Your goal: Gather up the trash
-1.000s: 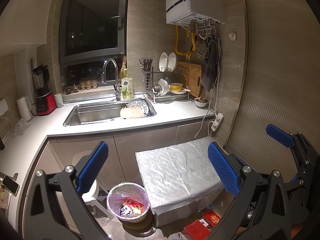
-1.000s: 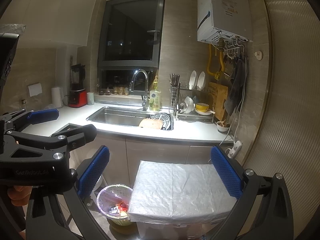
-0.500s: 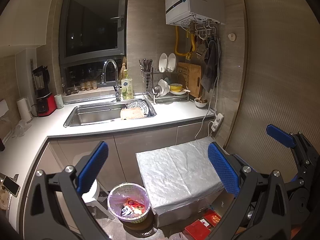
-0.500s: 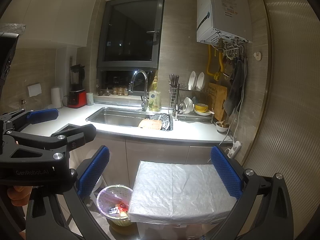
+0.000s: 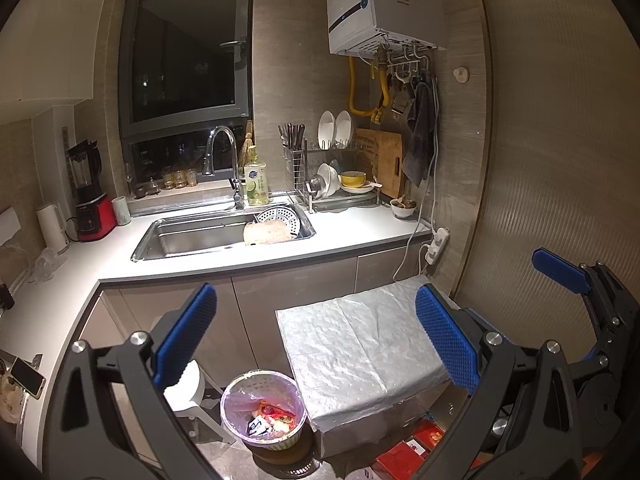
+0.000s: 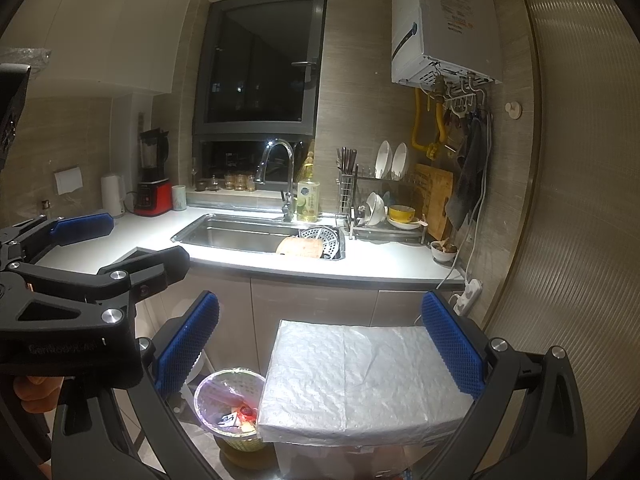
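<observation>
Almost nothing has changed since a second ago: the view has only slid a tiny bit. The left tongs (image 5: 316, 340) and right tongs (image 6: 320, 344) are both held up in the air, wide open, and hold nothing. The bin (image 5: 262, 384) stands on the floor, just beside the silver box (image 5: 360, 344), below the tabletop (image 5: 348, 232). It has a thin purple bag inside, and red and white trash (image 5: 270, 420) lies at the bottom.

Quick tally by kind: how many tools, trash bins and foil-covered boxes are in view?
Tools: 2, left tool and right tool, both open
Trash bin: 1
Foil-covered box: 1
Total: 4
</observation>
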The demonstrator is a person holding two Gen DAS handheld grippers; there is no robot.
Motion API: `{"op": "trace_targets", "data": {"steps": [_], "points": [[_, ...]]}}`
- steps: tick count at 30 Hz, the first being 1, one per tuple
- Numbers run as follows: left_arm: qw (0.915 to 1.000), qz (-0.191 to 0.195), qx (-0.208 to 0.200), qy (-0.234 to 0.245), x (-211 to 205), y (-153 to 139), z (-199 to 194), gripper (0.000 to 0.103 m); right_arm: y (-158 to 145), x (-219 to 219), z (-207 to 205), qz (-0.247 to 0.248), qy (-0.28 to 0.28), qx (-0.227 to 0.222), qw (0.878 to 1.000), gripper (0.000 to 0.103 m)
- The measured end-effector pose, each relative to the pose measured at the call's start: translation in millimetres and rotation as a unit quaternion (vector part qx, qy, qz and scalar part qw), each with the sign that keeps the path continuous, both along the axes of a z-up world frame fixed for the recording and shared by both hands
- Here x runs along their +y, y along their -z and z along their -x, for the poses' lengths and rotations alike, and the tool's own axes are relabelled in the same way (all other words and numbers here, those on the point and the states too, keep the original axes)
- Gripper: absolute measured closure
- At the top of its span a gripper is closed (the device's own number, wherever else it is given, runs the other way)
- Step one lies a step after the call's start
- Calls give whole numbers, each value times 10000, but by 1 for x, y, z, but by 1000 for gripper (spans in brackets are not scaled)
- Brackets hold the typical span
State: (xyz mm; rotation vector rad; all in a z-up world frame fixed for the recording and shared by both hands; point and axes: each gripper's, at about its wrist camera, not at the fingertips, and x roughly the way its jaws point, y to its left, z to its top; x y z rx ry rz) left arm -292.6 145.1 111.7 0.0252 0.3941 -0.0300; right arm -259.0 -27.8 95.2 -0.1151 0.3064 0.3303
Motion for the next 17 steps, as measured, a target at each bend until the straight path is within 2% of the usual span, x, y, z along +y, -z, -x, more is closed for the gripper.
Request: {"op": "trace_targets", "data": {"steps": [17], "points": [[10000,22,24,28,-3,-1,2,8,0,0,0,-5,-13,3,10000,3]]}}
